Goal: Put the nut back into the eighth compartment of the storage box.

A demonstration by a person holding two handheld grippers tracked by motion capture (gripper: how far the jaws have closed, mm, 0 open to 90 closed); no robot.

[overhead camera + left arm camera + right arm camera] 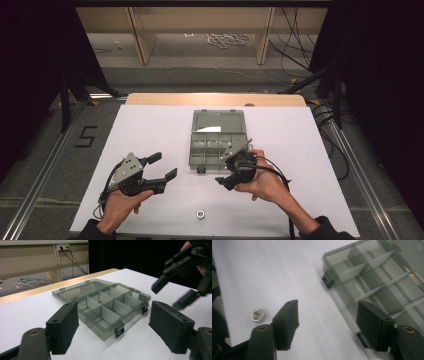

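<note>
On white table [150, 130], compartment box [218, 137]

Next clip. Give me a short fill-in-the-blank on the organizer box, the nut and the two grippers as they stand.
1. The lid of the compartment box is ____.
2. The metal nut lies on the white sheet, ____ the box.
3. The right gripper has its jaws ____, with nothing between them.
4. The left gripper holds ____.

Missing words: open; outside; open; nothing
</note>
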